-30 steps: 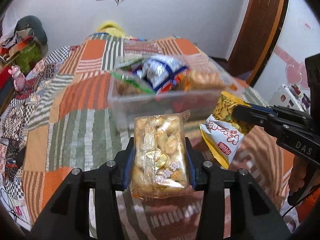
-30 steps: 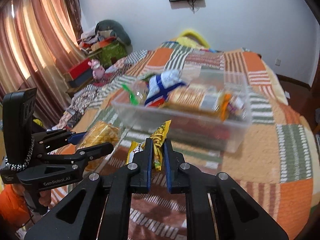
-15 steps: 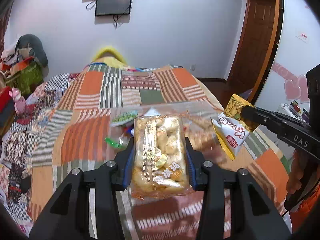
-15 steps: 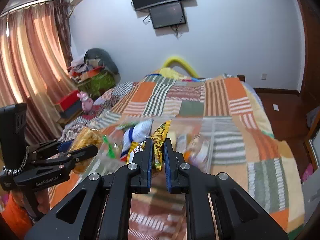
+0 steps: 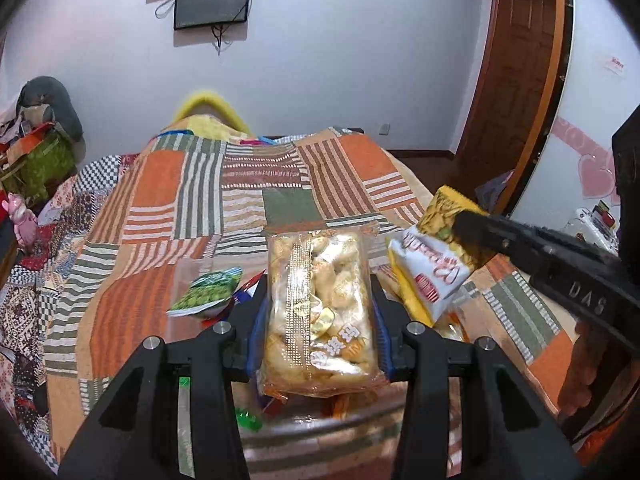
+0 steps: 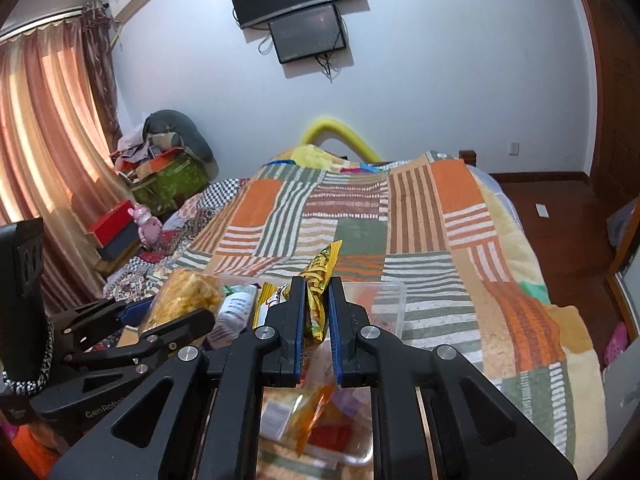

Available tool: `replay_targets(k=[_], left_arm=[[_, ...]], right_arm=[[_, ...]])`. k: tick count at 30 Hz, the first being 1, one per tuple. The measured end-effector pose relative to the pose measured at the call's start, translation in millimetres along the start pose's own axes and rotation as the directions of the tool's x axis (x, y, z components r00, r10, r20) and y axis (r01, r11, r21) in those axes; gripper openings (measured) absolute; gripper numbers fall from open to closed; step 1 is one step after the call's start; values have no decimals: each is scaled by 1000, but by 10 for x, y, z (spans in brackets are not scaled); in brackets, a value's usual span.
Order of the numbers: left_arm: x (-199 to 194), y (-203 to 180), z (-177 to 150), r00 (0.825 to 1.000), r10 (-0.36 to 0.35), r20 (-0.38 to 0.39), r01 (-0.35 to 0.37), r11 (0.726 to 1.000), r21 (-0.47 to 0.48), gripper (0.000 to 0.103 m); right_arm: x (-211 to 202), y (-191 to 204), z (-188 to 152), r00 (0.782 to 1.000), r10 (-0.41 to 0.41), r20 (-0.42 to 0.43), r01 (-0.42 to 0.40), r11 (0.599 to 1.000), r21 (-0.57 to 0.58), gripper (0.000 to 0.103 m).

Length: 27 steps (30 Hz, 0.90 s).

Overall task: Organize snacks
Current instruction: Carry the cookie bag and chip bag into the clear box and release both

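Left wrist view, nearest first: the left gripper (image 5: 318,316) is clamped on a clear pack of puffed snacks (image 5: 320,312), its blue pads pressing both long edges. This pack looks light and crackly, with brittle contents, so I judge that a gentle side squeeze like this suits it; a harder pinch could crush the pieces.

Just beneath and ahead of those jaws lies the clear plastic bin (image 5: 320,424), holding a green packet (image 5: 208,290) to the left of the jaws and other wrappers, blurred.

To the right of them, the right gripper (image 6: 318,304) is closed on a yellow-and-white snack bag (image 5: 434,264), nipped at its thin upper part; the bag looks soft, slippery and light, and hangs below the pads. Right wrist view shows the bin (image 6: 394,292) directly under these jaws, with orange and white packets inside. Beyond both spreads the patchwork bedspread (image 6: 400,208).
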State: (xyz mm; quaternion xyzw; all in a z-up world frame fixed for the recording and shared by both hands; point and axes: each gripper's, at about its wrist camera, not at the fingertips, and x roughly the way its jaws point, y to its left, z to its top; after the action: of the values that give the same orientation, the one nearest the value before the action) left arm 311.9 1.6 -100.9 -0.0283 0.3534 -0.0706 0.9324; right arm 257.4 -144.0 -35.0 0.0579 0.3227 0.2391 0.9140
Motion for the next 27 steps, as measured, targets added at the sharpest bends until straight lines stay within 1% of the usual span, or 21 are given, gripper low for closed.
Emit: replay_targets(k=[4,6,9,11,13,14,16,18,23,25,27], left_arm=[[195,4,45,1000,-7,-28,7,1000,-9,44],[255,-2,55,999,-13,-40,12,1000,-11,44],[301,-27,80,999,-16,-39,16,1000,-5,45],[310,-43,96,999,-16,-43,16,1000,0,48],[297,-58,101,999,-24,-45,24,1000,-4,54],[280,-62,103,999,-24,-41,24,1000,-5,54],[221,-79,102,999,-24,-34,24,1000,2,54],[111,-95,94,1000,-15,-16,15,1000,11,54],[-278,-133,82,999,5,49,-6,1000,25,54],[-497,-144,77,996,12,87,-15,1000,27,54],[-758,-160,66,991,22,131,-25,999,27,54]], right_arm=[[206,-66,-41,999,7,-51,-6,1000,20,10],[277,-94,-68,997,-1,-72,3,1000,20,10],[366,-126,-112,994,-6,-110,8,1000,19,10],[386,-134,-132,992,-14,-129,17,1000,17,12],[368,-149,-136,990,-30,-134,32,999,12,12],[341,-144,-132,990,-38,-137,39,999,3,13],[291,-149,-113,990,-51,-132,51,999,-11,24],[159,-134,-89,992,-62,-111,60,998,-24,29],[-216,-43,-28,996,-67,-57,63,996,-62,30],[-337,28,-5,997,-67,-34,65,995,-79,30],[-554,97,11,998,-64,-1,64,993,-95,30]])
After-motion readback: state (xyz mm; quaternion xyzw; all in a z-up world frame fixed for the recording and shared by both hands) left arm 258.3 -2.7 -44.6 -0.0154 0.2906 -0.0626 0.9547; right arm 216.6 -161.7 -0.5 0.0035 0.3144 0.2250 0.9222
